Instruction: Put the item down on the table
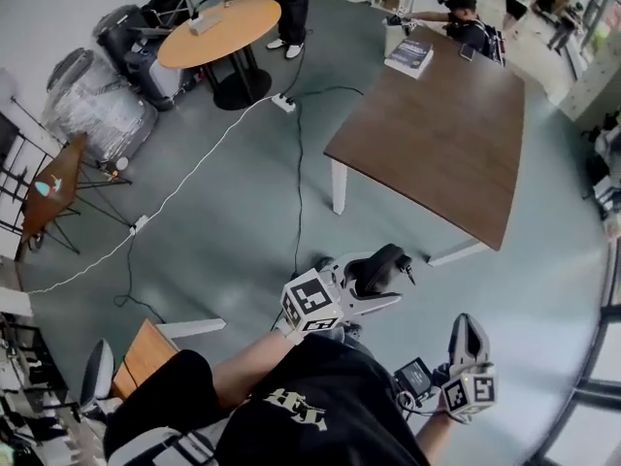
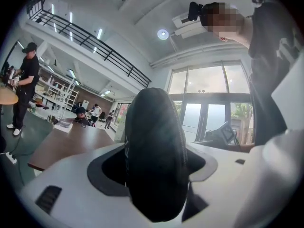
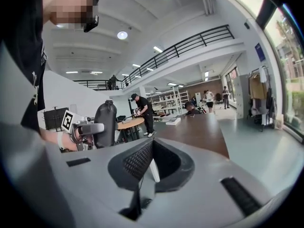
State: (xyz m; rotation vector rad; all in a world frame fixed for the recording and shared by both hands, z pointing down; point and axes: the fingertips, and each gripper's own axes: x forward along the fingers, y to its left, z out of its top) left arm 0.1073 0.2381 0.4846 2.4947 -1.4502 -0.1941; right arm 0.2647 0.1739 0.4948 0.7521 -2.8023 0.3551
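My left gripper (image 1: 388, 272) is shut on a black zippered pouch (image 1: 375, 267), held over the floor just short of the brown table (image 1: 437, 134). In the left gripper view the pouch (image 2: 154, 151) stands on end between the jaws and fills the middle, with the table (image 2: 61, 144) off to the left. My right gripper (image 1: 469, 336) hangs lower right near my body. In its own view the right gripper (image 3: 151, 169) is shut with nothing in it, and the pouch (image 3: 105, 122) and table (image 3: 199, 127) show beyond.
A book (image 1: 409, 56) lies at the table's far corner, beside a seated person (image 1: 466, 27). A round wooden table (image 1: 218, 29) with a standing person (image 1: 289, 3) is at the back left. A cable and power strip (image 1: 283, 103) cross the floor. Wrapped bundles (image 1: 92, 105) sit at left.
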